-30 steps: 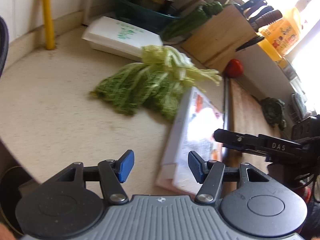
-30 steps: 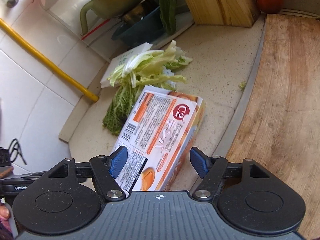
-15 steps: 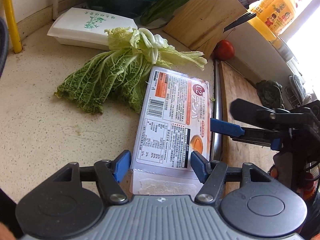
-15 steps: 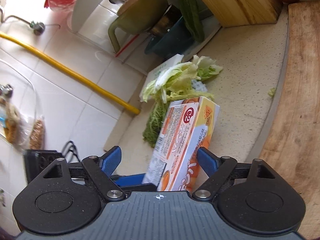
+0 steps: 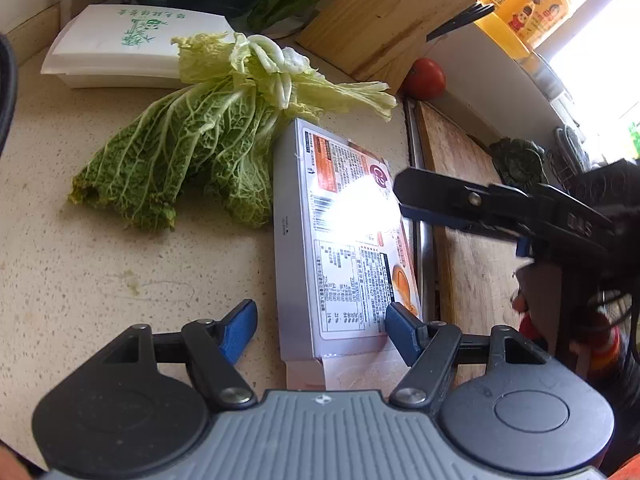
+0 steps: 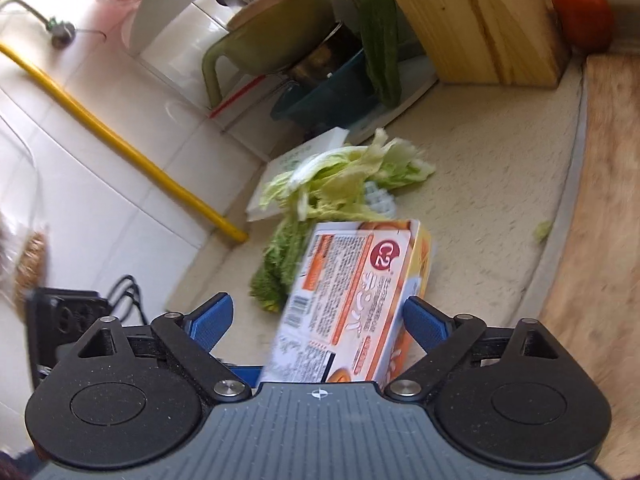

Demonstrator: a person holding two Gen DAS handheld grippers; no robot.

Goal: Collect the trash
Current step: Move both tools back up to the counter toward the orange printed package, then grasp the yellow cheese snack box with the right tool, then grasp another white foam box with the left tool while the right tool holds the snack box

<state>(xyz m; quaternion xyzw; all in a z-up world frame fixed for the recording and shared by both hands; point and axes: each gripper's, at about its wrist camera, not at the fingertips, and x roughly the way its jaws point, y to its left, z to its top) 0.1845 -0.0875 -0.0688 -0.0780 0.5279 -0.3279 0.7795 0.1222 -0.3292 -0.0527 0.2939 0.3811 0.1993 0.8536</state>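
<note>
An orange and white carton box lies on the speckled counter, against a bunch of cabbage leaves. My left gripper is open, its blue pads on either side of the box's near end, apart from it. My right gripper is open and straddles the same box from the other side; it shows in the left wrist view over the box's right edge. A white foam takeaway box lies behind the leaves.
A wooden cutting board lies right of the box, past a metal strip. A knife block, a tomato and a teal basin with pots stand at the back. A yellow pipe runs along the tiled wall.
Both grippers have closed in on the carton box from opposite ends, each now straddling it. The box has turned and tipped a little between frames. Both stay open.
</note>
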